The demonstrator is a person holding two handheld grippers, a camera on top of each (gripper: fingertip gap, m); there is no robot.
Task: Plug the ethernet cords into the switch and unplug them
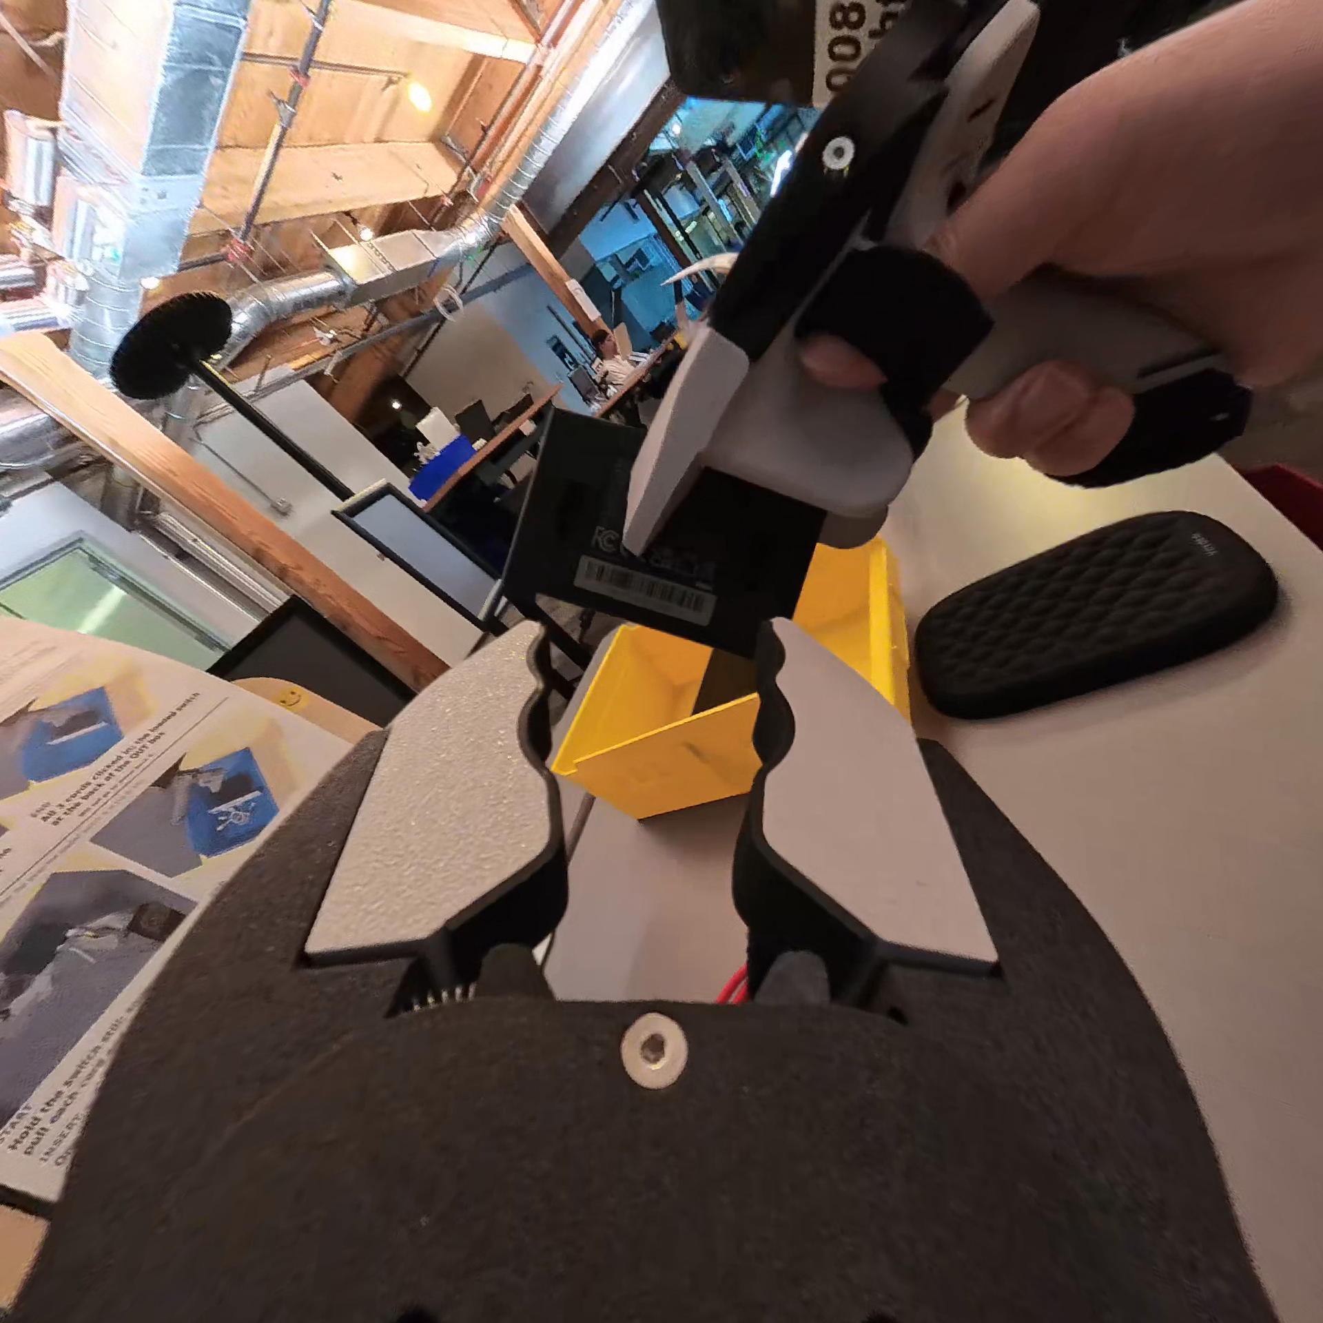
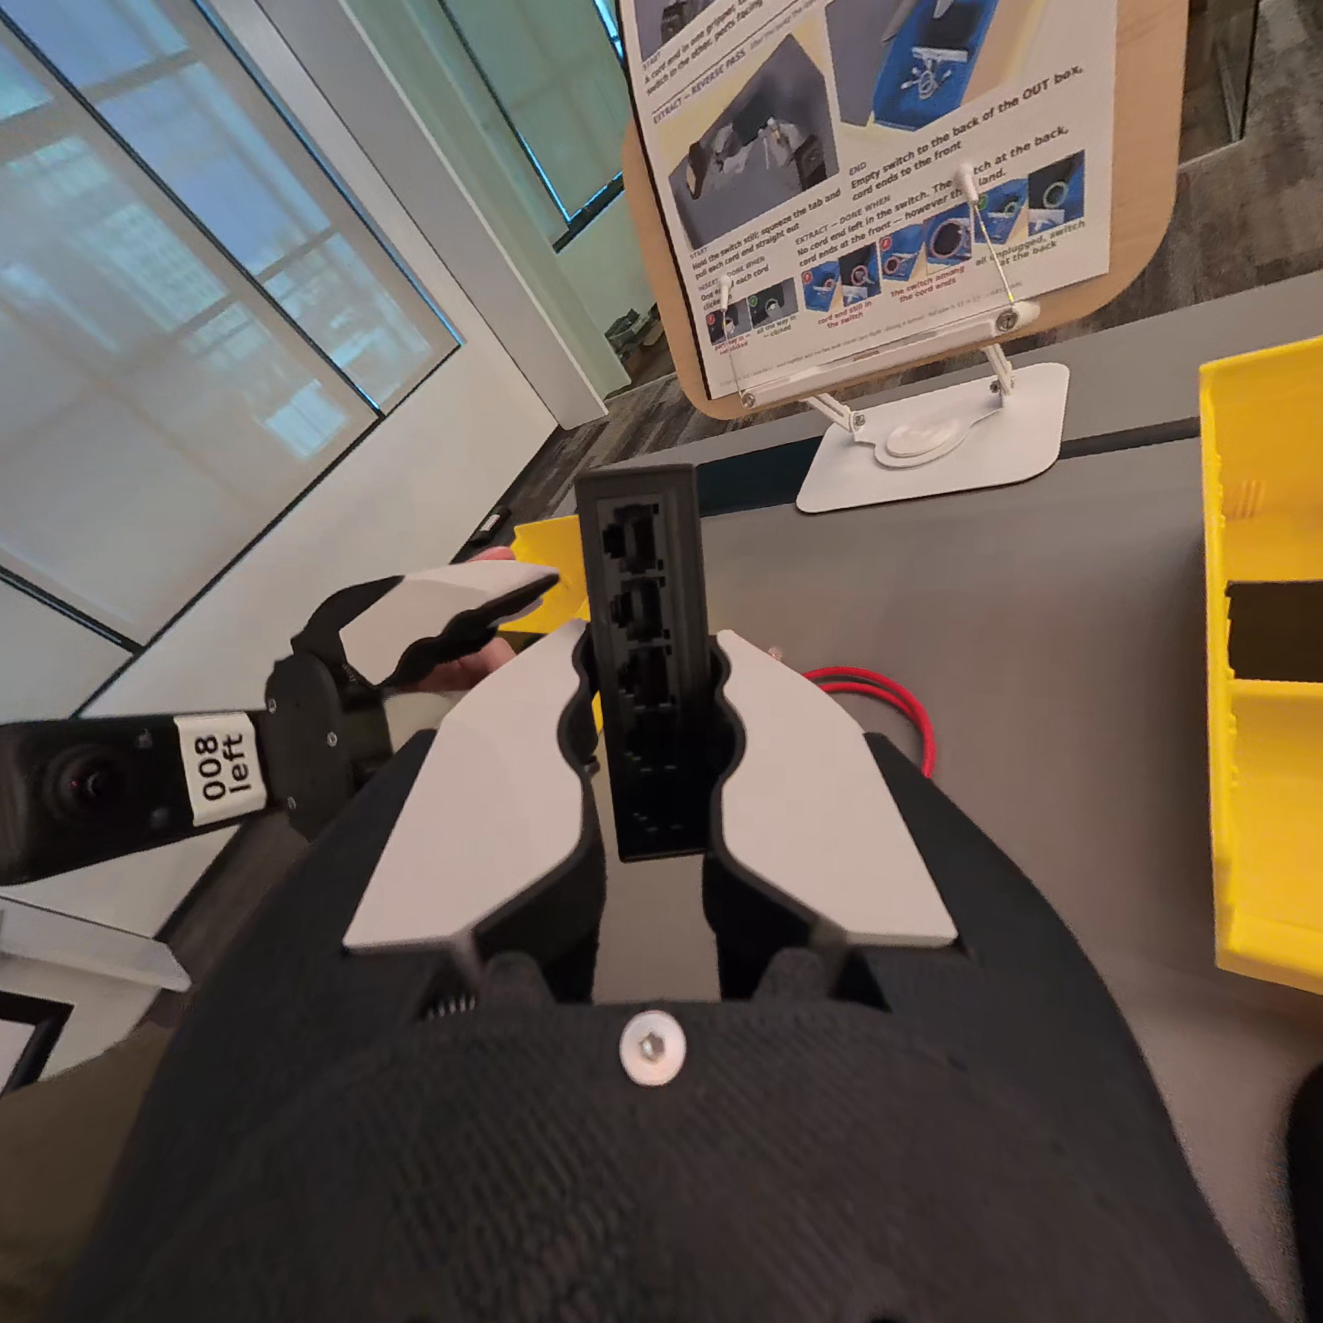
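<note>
Switch (image 2: 648, 666): rigid, light plastic box, likely slick; right claw (image 2: 650, 687) pinching its flat sides, ports empty. Left claw (image 1: 655, 687) hanging spread, holding nothing.

The right gripper (image 2: 651, 658) is clamped tight, its two grey fingers (image 2: 802, 787) pressed against the long sides of the black switch (image 2: 644, 644) and holding it upright off the table. Seen from the left wrist camera, a bare hand (image 1: 1160, 236) wraps the right gripper's handle, one finger through a black strap. The left gripper (image 1: 655, 687) has its jaws parted with nothing between them, tips just short of the switch. From the right wrist view it reaches in from the left, tilted, its fingers (image 2: 458, 608) beside the switch's upper end.
</note>
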